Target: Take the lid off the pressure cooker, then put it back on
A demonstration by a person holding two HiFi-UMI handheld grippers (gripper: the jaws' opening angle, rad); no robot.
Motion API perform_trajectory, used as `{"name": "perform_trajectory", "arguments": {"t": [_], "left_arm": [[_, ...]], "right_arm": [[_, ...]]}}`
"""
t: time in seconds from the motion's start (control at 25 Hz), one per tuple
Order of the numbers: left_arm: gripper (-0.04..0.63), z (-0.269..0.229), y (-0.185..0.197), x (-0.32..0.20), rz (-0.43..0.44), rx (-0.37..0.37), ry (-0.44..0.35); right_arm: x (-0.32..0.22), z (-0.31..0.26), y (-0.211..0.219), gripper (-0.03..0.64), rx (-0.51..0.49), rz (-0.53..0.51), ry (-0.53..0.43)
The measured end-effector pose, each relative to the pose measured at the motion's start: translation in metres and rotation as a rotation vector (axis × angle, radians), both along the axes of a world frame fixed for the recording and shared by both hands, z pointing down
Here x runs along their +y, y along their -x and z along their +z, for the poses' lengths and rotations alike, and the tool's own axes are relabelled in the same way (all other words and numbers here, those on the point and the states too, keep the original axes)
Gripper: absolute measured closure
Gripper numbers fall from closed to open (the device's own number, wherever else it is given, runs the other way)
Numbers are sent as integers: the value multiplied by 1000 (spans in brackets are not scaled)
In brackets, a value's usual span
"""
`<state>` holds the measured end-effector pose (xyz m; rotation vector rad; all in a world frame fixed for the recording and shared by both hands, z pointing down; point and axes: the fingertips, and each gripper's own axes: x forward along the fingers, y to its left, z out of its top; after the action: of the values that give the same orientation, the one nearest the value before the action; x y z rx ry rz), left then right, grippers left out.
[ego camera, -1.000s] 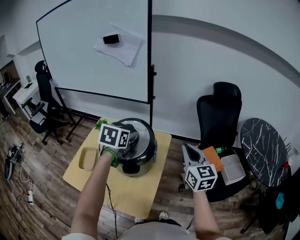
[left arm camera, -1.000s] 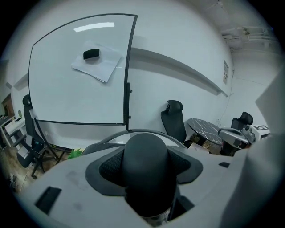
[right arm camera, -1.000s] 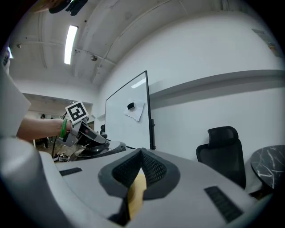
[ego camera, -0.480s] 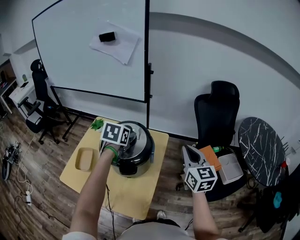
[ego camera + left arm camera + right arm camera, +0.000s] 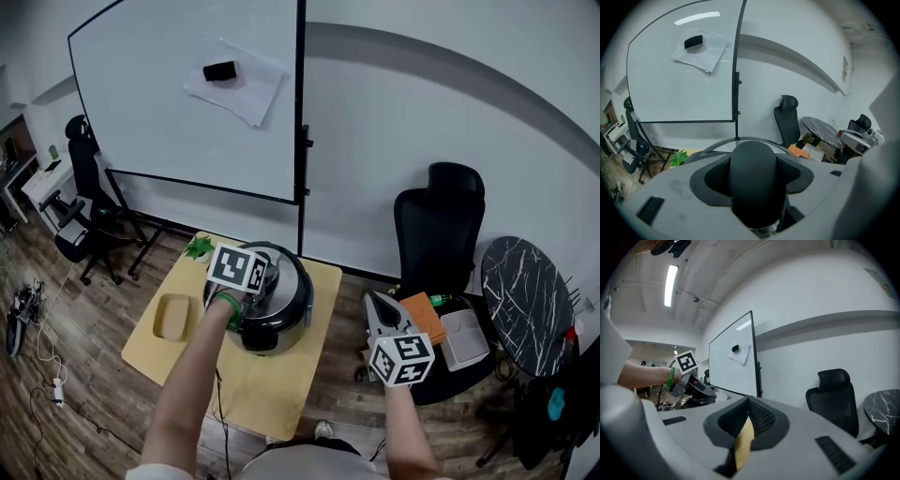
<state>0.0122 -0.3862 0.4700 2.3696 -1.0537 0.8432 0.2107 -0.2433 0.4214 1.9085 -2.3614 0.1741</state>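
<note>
Pale wooden table [image 5: 272, 384] before a large whiteboard [image 5: 169, 112] bears the round black-and-steel pressure cooker [image 5: 281, 323], its dark domed lid [image 5: 287, 272] seated on top. The left gripper [image 5: 251, 282] has its fingers clamped on the lid's rounded black knob [image 5: 752, 178]. The right gripper [image 5: 379, 305] hovers beyond the table's right edge, fingers together and empty.

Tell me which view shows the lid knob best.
Left gripper view: the lid knob fills the frame between that gripper's jaws. Head view hides it under the left gripper. Right gripper view shows the pressure cooker small and distant, knob hidden.
</note>
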Motion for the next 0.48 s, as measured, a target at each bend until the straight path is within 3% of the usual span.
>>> {"name": "perform_trajectory", "arguments": {"t": [0.48], "left_arm": [[316, -1, 0, 1, 42, 4, -6]], "right_arm": [[-1, 5, -5, 615, -3, 3, 16]]}}
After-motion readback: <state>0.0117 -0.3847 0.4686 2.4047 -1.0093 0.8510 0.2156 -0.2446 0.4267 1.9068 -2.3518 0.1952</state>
